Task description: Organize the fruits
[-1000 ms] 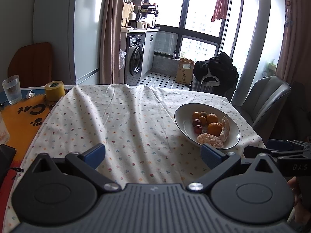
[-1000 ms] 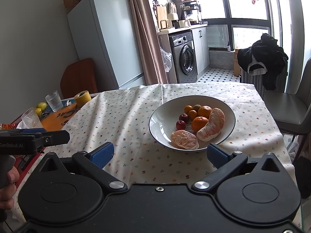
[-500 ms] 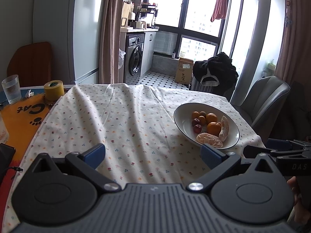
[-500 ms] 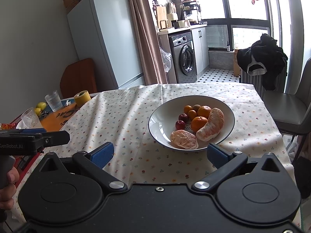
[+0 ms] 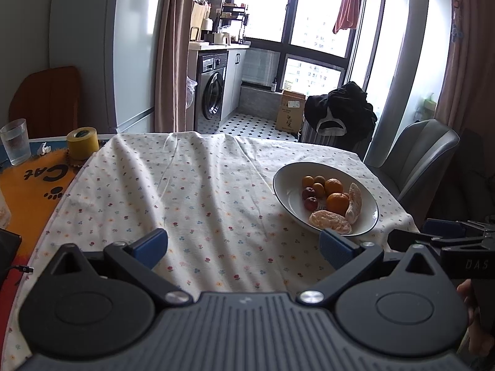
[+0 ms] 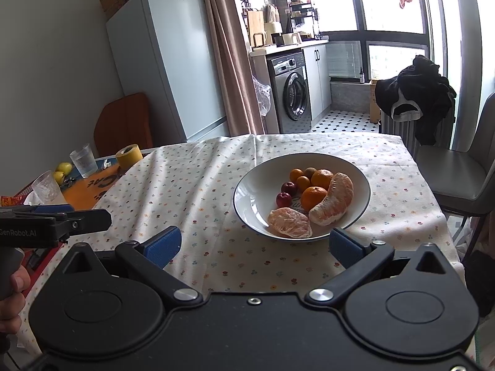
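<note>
**Barely Any Change: Both Grippers Held Back From the Fruit Bowl**

Hardly anything has been altered over the last second: the wide white ceramic bowl with a dark rim (image 6: pixel 355 173) is seen slightly farther off in both wrist views, so a small retreat of the tools is suggested, and no fruit has been shifted. By that reading, sorting has not yet been started or has already been finished; which one cannot be told.

The left gripper (image 5: pixel 243 245) and the right gripper (image 6: pixel 255 245) are both held spread wide and empty above the flowered white tablecloth (image 6: pixel 191 185), just short of the bowl's near rim. The bowl is placed toward the right side of the table.

Inside it, a curved peeled citrus wedge (image 6: pixel 334 199) is laid with its long axis running from the near rim away toward the far right, while a flatter peeled citrus half (image 6: pixel 289 223) is laid crosswise beside it. Whole oranges (image 6: pixel 313 197) and small red fruits (image 6: pixel 283 199) are clustered behind.
</note>
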